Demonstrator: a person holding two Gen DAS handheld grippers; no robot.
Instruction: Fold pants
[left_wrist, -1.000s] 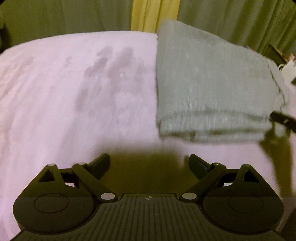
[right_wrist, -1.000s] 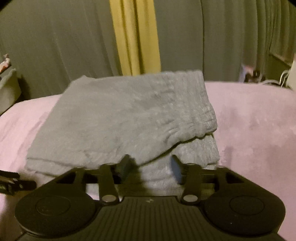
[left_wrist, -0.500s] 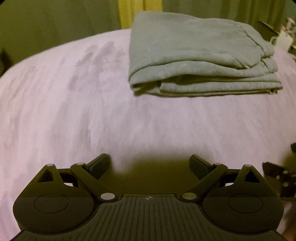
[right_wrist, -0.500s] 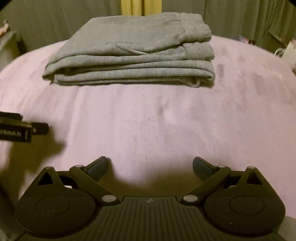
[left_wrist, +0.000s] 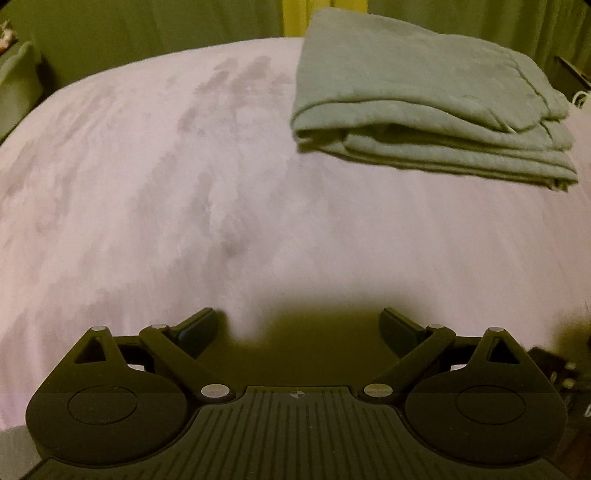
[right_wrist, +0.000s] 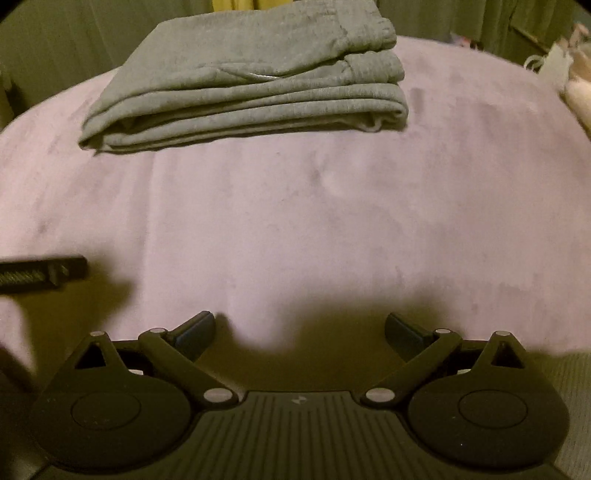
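Hidden/cut off: pants top edge is clipped by the frame in both views; far side not visible. Fisheye vignette eats the corners. Small pale items at the right edge of the right view are too blurred to identify. Dark shape at the left view's right edge is partly cut off, probably part of the other tool, can't confirm. Black bar at the right view's left edge looks like a finger of the left tongs, only its tip in frame.

Pants: grey, folded into a flat stack of several layers, lying on the pink bed near its far edge, in front of the curtain. Yellow strip of curtain just behind the stack. Waistband end sits on the right side of the stack in the right view. Folded edges face the cameras.

Relative to tongs: stack is well apart from both, ahead of them. Ahead and right of the left tongs; ahead and slightly left of the right tongs. Bare bed between.

Pose: both tongs spread wide, holding nothing, low over the near part of the bed, pointing roughly level toward the stack. Shadows fall directly under the fingers. The two sit side by side.
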